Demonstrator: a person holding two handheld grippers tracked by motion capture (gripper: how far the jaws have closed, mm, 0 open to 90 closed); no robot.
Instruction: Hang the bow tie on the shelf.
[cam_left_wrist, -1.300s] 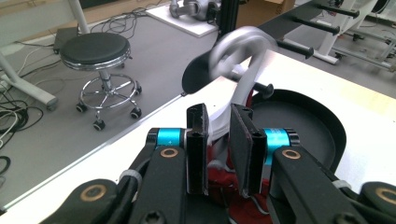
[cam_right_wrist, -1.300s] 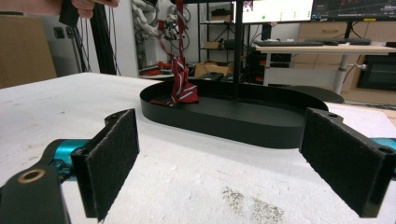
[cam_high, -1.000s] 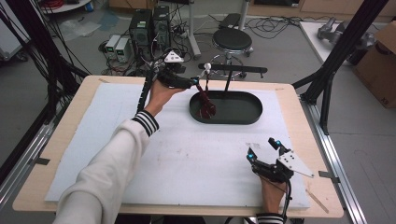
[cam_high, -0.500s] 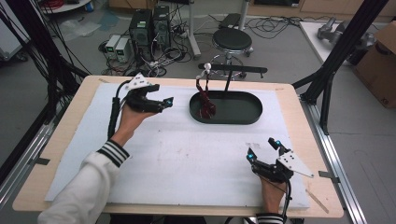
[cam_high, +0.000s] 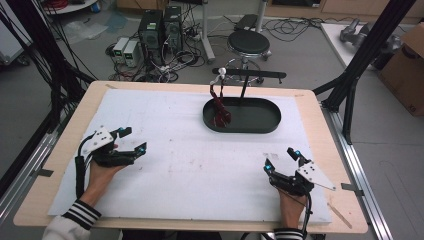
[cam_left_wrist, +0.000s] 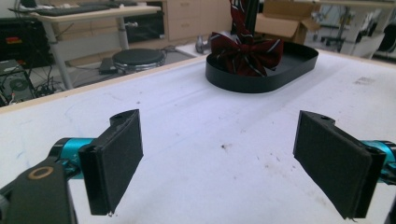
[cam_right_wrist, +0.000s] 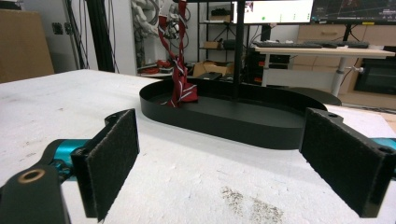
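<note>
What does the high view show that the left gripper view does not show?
The high view takes in both open grippers, left gripper and right gripper, and the stand's crossbar. The left gripper view adds its felt pads up close. Both show the dark red bow tie in the black oval tray.

The scene is evenly and brightly lit from overhead, and only soft, short shadows are cast on the white worktop (cam_high: 200, 165). Slight softness is seen throughout the high view. Backgrounds are mildly blurred in both gripper views.
</note>
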